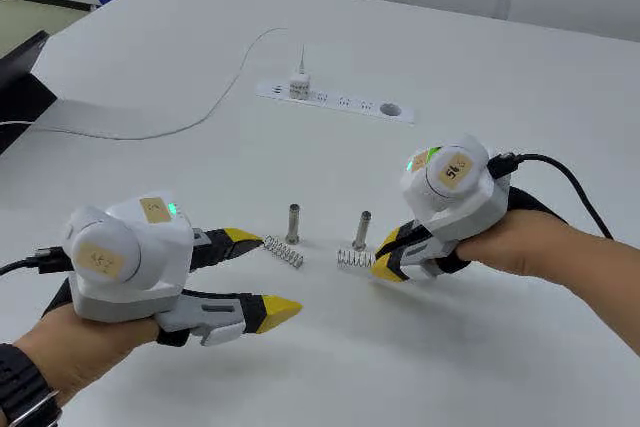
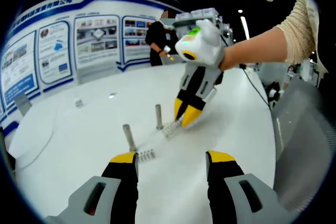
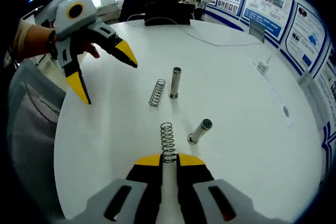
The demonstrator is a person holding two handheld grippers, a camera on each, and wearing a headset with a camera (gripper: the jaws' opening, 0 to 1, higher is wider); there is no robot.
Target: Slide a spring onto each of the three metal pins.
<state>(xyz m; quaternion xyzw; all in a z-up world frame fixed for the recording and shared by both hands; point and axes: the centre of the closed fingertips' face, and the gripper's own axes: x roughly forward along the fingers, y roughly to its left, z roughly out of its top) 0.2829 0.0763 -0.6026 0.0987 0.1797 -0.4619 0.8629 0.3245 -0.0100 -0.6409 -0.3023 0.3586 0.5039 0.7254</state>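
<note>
Two metal pins stand upright on the white table: one (image 1: 293, 223) on the left, one (image 1: 361, 230) on the right. A loose spring (image 1: 283, 251) lies on the table beside the left pin. My left gripper (image 1: 262, 272) is open, its upper fingertip close to that spring, nothing between its jaws. My right gripper (image 1: 383, 255) is shut on the end of a second spring (image 1: 354, 259), which lies low just beside the right pin. In the right gripper view this held spring (image 3: 167, 140) sticks out forward, left of the near pin (image 3: 200, 130). In the left gripper view the loose spring (image 2: 146, 155) lies just beyond my yellow fingertips.
A white power strip (image 1: 335, 101) with a plugged-in adapter and a grey cable (image 1: 200, 119) lies further back on the table. A dark object (image 1: 20, 87) sits at the left edge. People sit at the table's far side (image 3: 155, 4).
</note>
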